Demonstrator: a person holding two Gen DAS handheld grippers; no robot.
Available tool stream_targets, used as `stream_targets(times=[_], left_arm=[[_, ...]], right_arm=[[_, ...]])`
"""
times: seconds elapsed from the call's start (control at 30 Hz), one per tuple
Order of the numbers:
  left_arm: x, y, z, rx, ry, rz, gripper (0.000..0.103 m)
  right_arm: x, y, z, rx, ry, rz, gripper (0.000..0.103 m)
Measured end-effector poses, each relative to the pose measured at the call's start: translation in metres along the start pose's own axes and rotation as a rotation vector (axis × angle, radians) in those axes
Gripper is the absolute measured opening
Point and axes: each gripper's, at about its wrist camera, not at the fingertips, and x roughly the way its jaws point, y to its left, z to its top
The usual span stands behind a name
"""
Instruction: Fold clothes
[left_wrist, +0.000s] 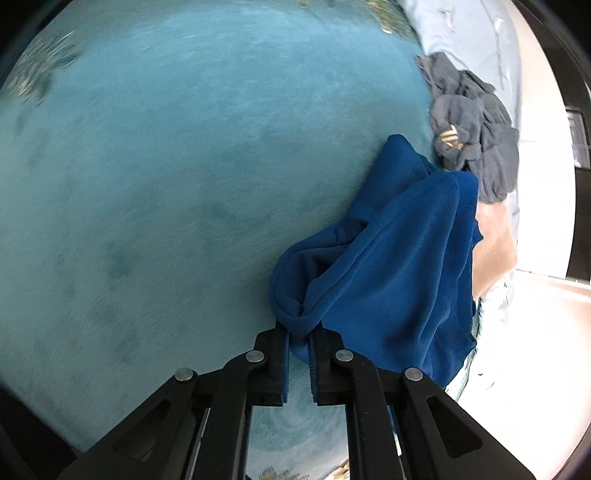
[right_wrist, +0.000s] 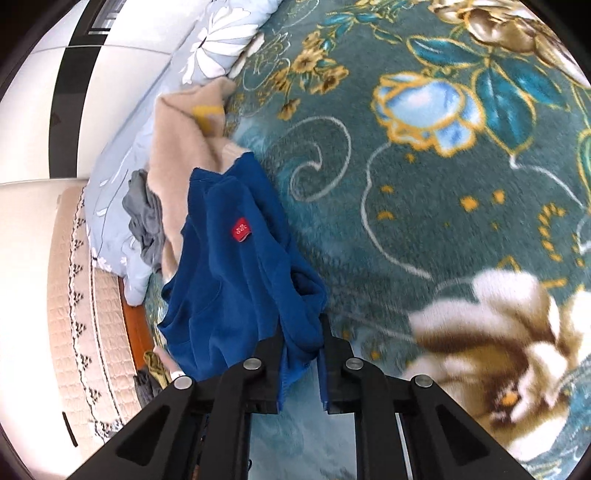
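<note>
Sweater (right_wrist: 236, 266) hangs over blanket (right_wrist: 424, 206), betw. both grippers. Behind it: beige garment (right_wrist: 181, 147), grey garment (right_wrist: 142, 214), on quilt (right_wrist: 110, 173).

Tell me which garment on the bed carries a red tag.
The blue fleece garment, clamped in both tools; its small red tag shows. The beige garment and grey garment behind show none.
</note>
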Motion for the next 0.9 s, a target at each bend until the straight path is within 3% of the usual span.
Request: stream_targets(times=[0.43, 0.73, 0.9], left_arm=[[-0.031, 0.035, -0.028, -0.013, 0.053, 0.128, 0.008], [-0.035, 0.052, -0.036, -0.024, 0.093, 0.153, 0.009], [-0.037, 0.048, -0.037, 0.021, 0.101, 0.162, 0.011]], right_arm=[[-0.019, -0.025, -0.037, -0.022, 0.069, -0.027, 0.014], [-0.008, -0.041, -0.035, -0.011, 0.1, -0.047, 0.014], [-0.008, -0.04, -0.03, -0.032, 0.154, -0.058, 0.021]])
